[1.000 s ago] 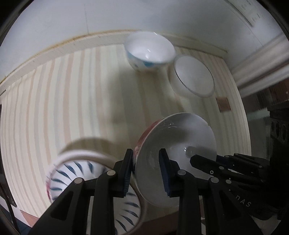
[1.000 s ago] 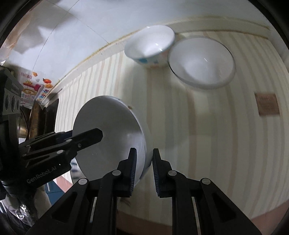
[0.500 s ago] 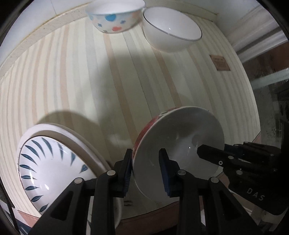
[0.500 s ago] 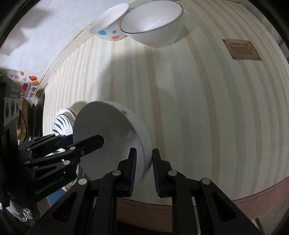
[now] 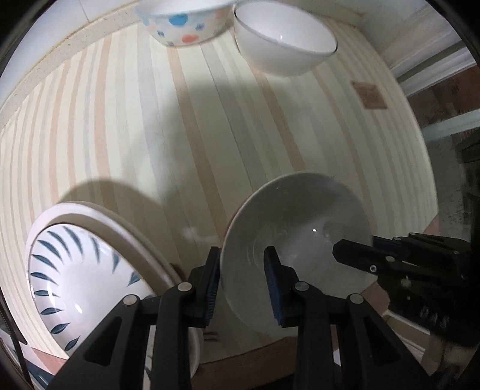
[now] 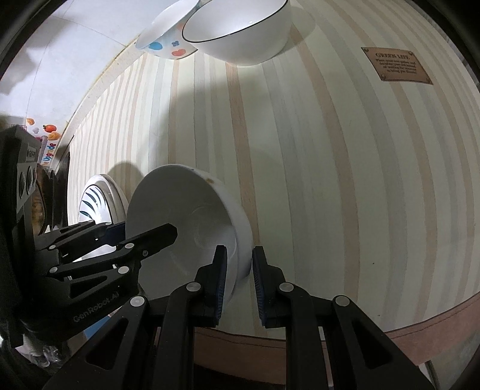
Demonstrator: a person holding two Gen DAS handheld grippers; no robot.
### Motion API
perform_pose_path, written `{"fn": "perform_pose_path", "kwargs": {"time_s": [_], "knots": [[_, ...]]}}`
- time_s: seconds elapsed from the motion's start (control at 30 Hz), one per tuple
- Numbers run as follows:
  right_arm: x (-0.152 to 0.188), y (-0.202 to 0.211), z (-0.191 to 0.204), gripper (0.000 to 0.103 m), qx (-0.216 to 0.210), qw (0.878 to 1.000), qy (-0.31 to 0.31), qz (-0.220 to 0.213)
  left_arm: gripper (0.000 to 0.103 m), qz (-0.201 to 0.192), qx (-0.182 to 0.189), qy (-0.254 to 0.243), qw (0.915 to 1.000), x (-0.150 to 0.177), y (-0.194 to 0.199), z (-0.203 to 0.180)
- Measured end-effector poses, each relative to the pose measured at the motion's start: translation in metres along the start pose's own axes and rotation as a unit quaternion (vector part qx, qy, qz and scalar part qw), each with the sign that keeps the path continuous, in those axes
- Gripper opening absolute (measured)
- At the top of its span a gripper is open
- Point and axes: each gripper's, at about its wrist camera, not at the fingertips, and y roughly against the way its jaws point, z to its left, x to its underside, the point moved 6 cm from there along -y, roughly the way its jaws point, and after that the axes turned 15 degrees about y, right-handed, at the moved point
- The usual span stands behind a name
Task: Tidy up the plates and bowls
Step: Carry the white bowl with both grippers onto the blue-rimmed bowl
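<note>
A white bowl with a red outside (image 5: 300, 228) is held tilted low over the striped table (image 5: 150, 126), near its front edge. My left gripper (image 5: 243, 285) is shut on its left rim. My right gripper (image 6: 238, 279) is shut on the opposite rim of the same bowl (image 6: 186, 216). A blue-leaf patterned bowl on a white plate (image 5: 81, 270) sits just left of it and also shows in the right wrist view (image 6: 96, 204). A spotted bowl (image 5: 183, 21) and a plain white dark-rimmed bowl (image 5: 285, 45) stand at the far edge.
A small brown plaque (image 6: 396, 66) lies on the table at the right. The white wall (image 6: 75, 36) runs behind the far bowls. The table's brown front edge (image 6: 420, 324) is close below the grippers. Dark furniture (image 5: 450, 186) stands off the right side.
Both grippers have carried the bowl lower and nearer the table's front edge. The far bowls now appear higher in view and the patterned bowl closer on the left.
</note>
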Motion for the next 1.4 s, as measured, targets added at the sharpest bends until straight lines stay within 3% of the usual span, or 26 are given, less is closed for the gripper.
{"fn": "perform_pose_path", "kwargs": {"time_s": [0.17,0.3,0.43,0.53,0.77,0.8,0.87,0.93,1.03,1.4], "knots": [[-0.005,0.027,-0.009,0.02,-0.037,0.999,-0.021,-0.022,0.028,-0.056,0.025,0.019,0.9979,-0.025,0.058,0.002],[-0.028,0.069,-0.024,0.021,-0.046,0.996,-0.029,-0.07,0.037,-0.076,0.048,0.04,0.9951,-0.067,0.073,-0.004],[-0.073,0.09,-0.045,0.045,-0.041,0.993,-0.032,-0.105,0.037,-0.06,0.064,0.061,0.9943,-0.12,0.056,-0.014],[-0.106,0.088,-0.06,0.045,-0.038,0.992,-0.041,-0.111,0.037,-0.044,0.064,0.068,0.9947,-0.156,0.032,-0.025],[-0.181,0.047,-0.103,0.044,-0.018,0.994,-0.066,-0.085,0.037,-0.017,0.049,0.071,0.9961,-0.197,-0.013,-0.038],[-0.184,0.043,-0.106,0.043,-0.016,0.994,-0.067,-0.081,0.033,-0.02,0.051,0.068,0.9961,-0.197,-0.015,-0.04],[-0.191,0.031,-0.108,0.023,-0.013,0.995,-0.067,-0.073,0.024,-0.024,0.05,0.059,0.9967,-0.194,-0.016,-0.044],[-0.196,0.023,-0.106,0.017,-0.02,0.995,-0.066,-0.074,0.024,-0.03,0.043,0.053,0.9972,-0.193,-0.016,-0.047],[-0.197,0.022,-0.102,0.017,0.002,0.996,-0.054,-0.077,0.024,-0.032,0.042,0.05,0.9973,-0.189,-0.014,-0.047],[-0.174,0.054,-0.066,0.017,0.003,0.996,-0.024,-0.083,0.024,-0.061,0.047,0.034,0.9965,-0.149,0.037,-0.035]]}}
